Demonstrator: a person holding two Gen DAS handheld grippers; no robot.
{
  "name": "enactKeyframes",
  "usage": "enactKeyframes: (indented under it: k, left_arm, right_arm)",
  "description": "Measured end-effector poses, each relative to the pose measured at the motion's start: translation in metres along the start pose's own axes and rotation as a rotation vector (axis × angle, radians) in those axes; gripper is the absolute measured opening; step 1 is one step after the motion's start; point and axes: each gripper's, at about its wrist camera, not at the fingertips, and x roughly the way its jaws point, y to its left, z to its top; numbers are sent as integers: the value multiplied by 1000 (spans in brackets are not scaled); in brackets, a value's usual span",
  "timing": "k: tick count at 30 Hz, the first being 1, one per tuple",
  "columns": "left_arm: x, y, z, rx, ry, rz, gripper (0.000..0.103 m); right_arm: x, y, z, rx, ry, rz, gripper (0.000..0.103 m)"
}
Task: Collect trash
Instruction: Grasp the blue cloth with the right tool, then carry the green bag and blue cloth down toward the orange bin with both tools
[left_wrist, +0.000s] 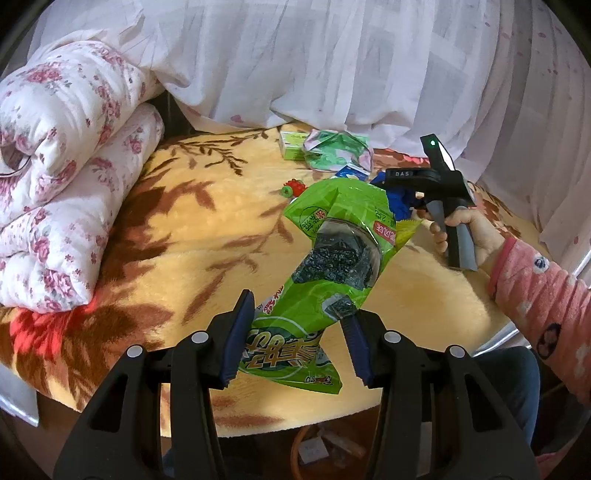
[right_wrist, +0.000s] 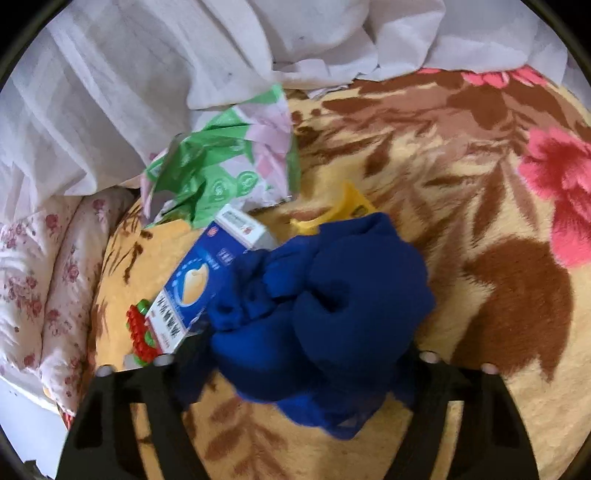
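Left gripper (left_wrist: 297, 332) is clamping the green snack bag (left_wrist: 332, 258) over the blanket's near edge (left_wrist: 258, 417).
Right gripper (right_wrist: 306, 350) is clutching blue cloth (right_wrist: 325, 302); bare blanket is lying open rightward.

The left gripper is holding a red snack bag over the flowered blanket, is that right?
Not quite: the snack bag between the left gripper's pads is green, not red, as the left wrist view shows. It is indeed held over the flowered blanket.
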Motion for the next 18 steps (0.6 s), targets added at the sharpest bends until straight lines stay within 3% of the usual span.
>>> enactKeyframes:
  k: [7,18]
  left_arm:
    - [-7,-3,-3,2,-9,-3,46]
    - [-28,-17,-21,10,-14,-11,46]
  right_arm:
    - [-44,14,-23,-70,-32,24,69]
    - [-165,61,-88,-257,-163,68,69]
